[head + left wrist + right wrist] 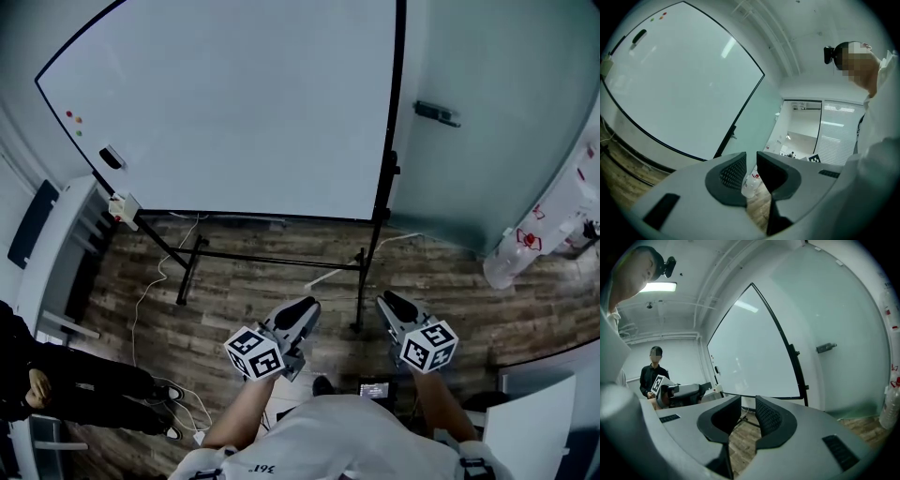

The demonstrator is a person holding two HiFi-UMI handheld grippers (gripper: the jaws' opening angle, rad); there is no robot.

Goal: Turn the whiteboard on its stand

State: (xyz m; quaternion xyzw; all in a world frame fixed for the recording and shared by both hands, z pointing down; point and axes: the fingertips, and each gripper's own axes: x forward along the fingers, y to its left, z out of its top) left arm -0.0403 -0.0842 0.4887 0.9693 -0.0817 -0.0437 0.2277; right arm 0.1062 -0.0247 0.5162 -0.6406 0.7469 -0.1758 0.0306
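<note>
1. The left gripper (298, 311) is seen at the lower centre of the head view. Its jaws are parted by a narrow gap, and nothing is held between them in the left gripper view (751, 163).
2. The right gripper (396, 306) is held just right of it. Its jaws are likewise slightly apart and empty in the right gripper view (748, 405).
3. Both grippers are pointed toward the whiteboard (234, 103) and are kept well apart from it.
4. The whiteboard fills the upper left and centre of the head view. It is carried on a black stand (272, 258), whose feet rest on the wood-plank floor (450, 281).
5. A black eraser (111, 157) and small coloured magnets (72, 118) are seen near the board's left edge.
6. A white cable (148, 281) is laid on the floor under the stand.
7. A clear plastic bottle (523, 246) with red markings is seen at the right edge, and a person in dark clothes (66, 384) at the lower left.
</note>
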